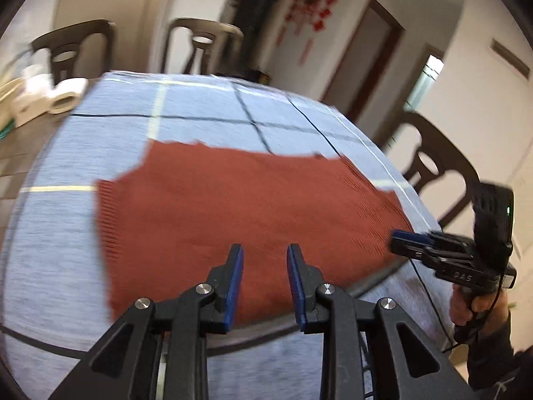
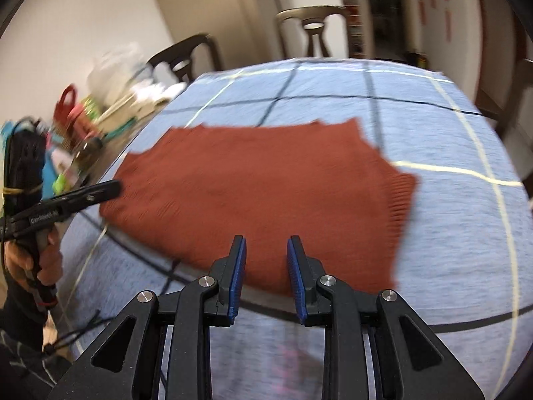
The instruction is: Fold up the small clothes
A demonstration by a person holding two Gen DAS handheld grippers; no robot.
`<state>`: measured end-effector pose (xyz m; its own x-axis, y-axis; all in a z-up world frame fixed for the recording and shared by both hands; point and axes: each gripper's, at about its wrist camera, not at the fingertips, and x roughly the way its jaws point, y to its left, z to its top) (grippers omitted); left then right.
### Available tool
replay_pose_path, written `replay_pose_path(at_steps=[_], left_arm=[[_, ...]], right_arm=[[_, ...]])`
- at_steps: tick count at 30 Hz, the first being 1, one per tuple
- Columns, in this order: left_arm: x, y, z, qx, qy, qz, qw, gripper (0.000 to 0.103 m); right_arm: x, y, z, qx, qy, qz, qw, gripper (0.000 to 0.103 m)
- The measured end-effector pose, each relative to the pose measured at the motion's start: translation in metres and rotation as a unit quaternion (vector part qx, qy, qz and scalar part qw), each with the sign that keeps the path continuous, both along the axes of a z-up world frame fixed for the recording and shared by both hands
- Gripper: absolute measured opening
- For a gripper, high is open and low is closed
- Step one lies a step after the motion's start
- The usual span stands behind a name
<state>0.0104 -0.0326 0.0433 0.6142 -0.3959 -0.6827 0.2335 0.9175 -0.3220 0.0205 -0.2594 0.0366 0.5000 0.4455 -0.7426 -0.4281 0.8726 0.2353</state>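
Observation:
A rust-red knitted garment [image 1: 233, 206] lies flat on the blue checked tablecloth [image 1: 200, 106]; it also shows in the right wrist view [image 2: 260, 186]. My left gripper [image 1: 265, 256] is open and empty, just above the garment's near edge. My right gripper [image 2: 266, 250] is open and empty over the near edge too. The right gripper shows in the left wrist view [image 1: 399, 238] at the garment's right ribbed end. The left gripper shows in the right wrist view [image 2: 113, 188] at the garment's left end.
Dark chairs [image 1: 76, 50] stand around the table, one at the right [image 1: 429, 166]. White rolls [image 1: 66, 95] sit at the far left. Assorted clutter and bags [image 2: 83, 110] lie on the table's left side. The tablecloth [image 2: 433, 133] extends beyond the garment.

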Motion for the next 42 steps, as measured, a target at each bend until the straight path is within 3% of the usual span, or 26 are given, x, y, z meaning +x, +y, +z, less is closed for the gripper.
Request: replay_pose_path(at_steps=[5,11,14,17,21,26,28,34,39,42], left_arm=[[0.006,-0.027,-0.022,0.022,0.026,-0.02,0.9992,0.029],[-0.003,-0.035,-0.014,0.02,0.003,-0.037,0.9991,0.031],[0.005,-0.041,-0.026,0.025,0.022,-0.038,0.9987,0.031],[0.008,-0.04,-0.019,0.026,0.021,-0.04,0.9987,0.031],[0.017,-0.024,-0.009,0.039,0.007,-0.007,0.9992,0.031],[0.039,0.006,-0.02,0.054,0.035,0.049,0.9967,0.031],[0.036,0.013,-0.016,0.039,0.042,0.05,0.9971,0.031],[0.04,0.017,0.004,0.081,0.034,0.055,0.9946,0.031],[0.064,0.029,-0.018,0.09,0.044,0.083,0.9915,0.031],[0.063,0.029,-0.02,0.082,0.025,0.083,0.9929,0.031]], right_arm=[[-0.002,0.017,-0.015,-0.032,-0.003,0.022,0.999,0.026],[-0.01,0.021,-0.005,-0.034,-0.019,0.032,0.999,0.026],[-0.005,0.025,-0.017,-0.038,-0.01,0.032,0.999,0.026],[-0.002,0.023,-0.01,-0.041,-0.012,0.031,0.999,0.026],[0.012,0.007,0.0,-0.041,-0.028,-0.011,0.999,0.026],[0.041,-0.017,-0.012,-0.054,-0.011,-0.074,0.996,0.026],[0.044,-0.023,-0.01,-0.034,-0.006,-0.078,0.996,0.026],[0.053,-0.02,0.002,-0.051,-0.019,-0.078,0.995,0.026],[0.076,-0.023,-0.013,-0.051,0.0,-0.099,0.994,0.026],[0.074,-0.023,-0.015,-0.053,-0.01,-0.094,0.994,0.026]])
